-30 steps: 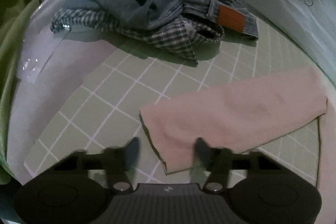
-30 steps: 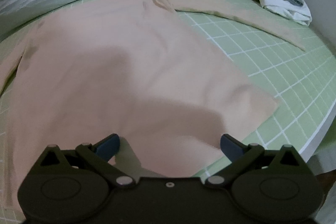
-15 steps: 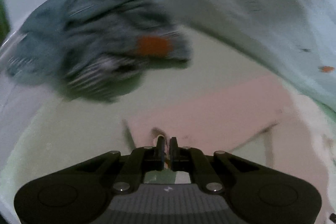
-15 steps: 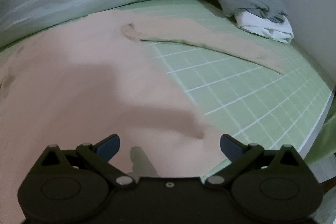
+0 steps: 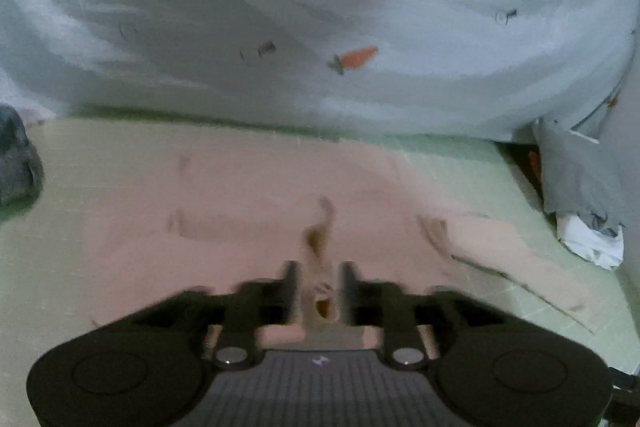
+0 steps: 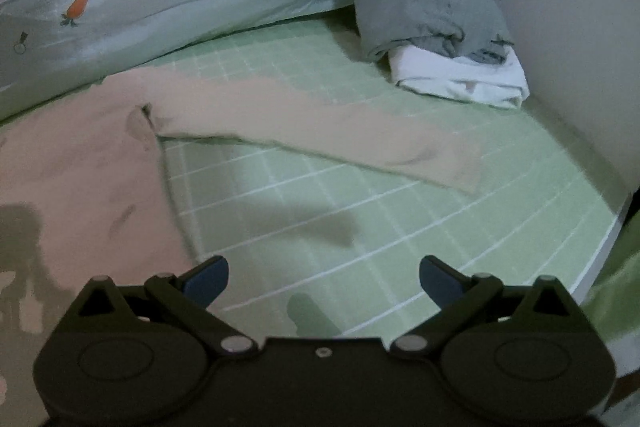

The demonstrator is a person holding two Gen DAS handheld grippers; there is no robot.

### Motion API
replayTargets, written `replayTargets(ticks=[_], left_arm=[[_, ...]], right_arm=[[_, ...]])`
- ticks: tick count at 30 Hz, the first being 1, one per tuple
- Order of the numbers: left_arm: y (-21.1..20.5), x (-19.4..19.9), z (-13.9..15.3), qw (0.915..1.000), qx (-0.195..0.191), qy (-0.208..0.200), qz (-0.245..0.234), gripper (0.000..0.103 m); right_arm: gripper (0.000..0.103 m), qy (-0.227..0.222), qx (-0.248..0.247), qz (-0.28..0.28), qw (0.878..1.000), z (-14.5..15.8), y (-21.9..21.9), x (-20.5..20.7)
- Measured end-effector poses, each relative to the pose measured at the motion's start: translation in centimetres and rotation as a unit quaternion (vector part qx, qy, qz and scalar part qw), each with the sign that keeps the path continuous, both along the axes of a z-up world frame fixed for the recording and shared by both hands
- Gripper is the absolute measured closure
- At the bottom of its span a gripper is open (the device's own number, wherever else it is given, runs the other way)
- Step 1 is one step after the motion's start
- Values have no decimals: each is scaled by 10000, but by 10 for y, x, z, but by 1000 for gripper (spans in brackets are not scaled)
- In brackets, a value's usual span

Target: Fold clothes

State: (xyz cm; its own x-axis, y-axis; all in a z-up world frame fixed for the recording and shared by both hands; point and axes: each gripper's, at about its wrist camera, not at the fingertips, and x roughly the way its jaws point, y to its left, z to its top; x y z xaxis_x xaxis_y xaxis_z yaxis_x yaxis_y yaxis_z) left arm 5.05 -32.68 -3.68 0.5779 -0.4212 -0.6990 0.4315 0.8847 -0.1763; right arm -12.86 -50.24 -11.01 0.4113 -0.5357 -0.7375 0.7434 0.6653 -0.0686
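The pale pink long-sleeved knit top [image 5: 248, 211] lies spread flat on the bed's light green sheet with a white grid [image 6: 360, 195], directly under and ahead of the left tool [image 5: 319, 287]. That tool's jaws are opening; a small bunched bit of the pink cloth shows in the gap between them, though blur hides whether the pads still press on it. Ahead of it rises the pale blue-grey quilt printed with orange carrots [image 5: 320, 27]. A dark grey crumpled garment [image 5: 16, 163] sits at its far left.

The right tool [image 6: 324, 277] hangs over bare sheet with its jaws spread wide and nothing between them. The body of the pink top lies just to its left; the top's one sleeve [image 6: 320, 131] stretches across the sheet ahead of it, flat and slanting to the right. Beyond the sleeve's end, ahead and to the right, a folded grey cloth [image 6: 424, 11] rests on a folded white cloth [image 6: 460, 75] against the wall.
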Motion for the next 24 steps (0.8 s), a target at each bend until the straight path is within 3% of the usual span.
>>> replayTargets(ticks=[1, 2, 5, 11, 17, 20, 23, 24], left_arm=[[-4, -5, -4, 10000, 26, 4, 30, 33], [-6, -9, -8, 9999, 54, 6, 85, 24], [4, -18, -19, 9988, 183, 83, 439, 19], [46, -35, -24, 9928, 539, 299, 1027, 17], [112, -31, -12, 9855, 632, 164, 1566, 13], [140, -22, -12, 9807, 657, 216, 1827, 13], [159, -11, -17, 9811, 679, 257, 1793, 13], [163, -9, -19, 9813, 729, 284, 1758, 13]], right_arm=[[0, -21, -26, 57, 10000, 0, -5, -3], [0, -46, -54, 117, 9999, 0, -10, -6], [0, -127, -162, 279, 9994, -1, -22, -10], [0, -335, 186, 723, 9966, -2, -14, 16], [0, -354, 534, 1461, 9872, -4, 35, 81], [0, -126, 702, 1676, 9833, -6, 63, 118], [2, -33, 523, 1930, 9798, -6, 92, 144], [8, -8, 475, 1987, 9789, -7, 100, 151]])
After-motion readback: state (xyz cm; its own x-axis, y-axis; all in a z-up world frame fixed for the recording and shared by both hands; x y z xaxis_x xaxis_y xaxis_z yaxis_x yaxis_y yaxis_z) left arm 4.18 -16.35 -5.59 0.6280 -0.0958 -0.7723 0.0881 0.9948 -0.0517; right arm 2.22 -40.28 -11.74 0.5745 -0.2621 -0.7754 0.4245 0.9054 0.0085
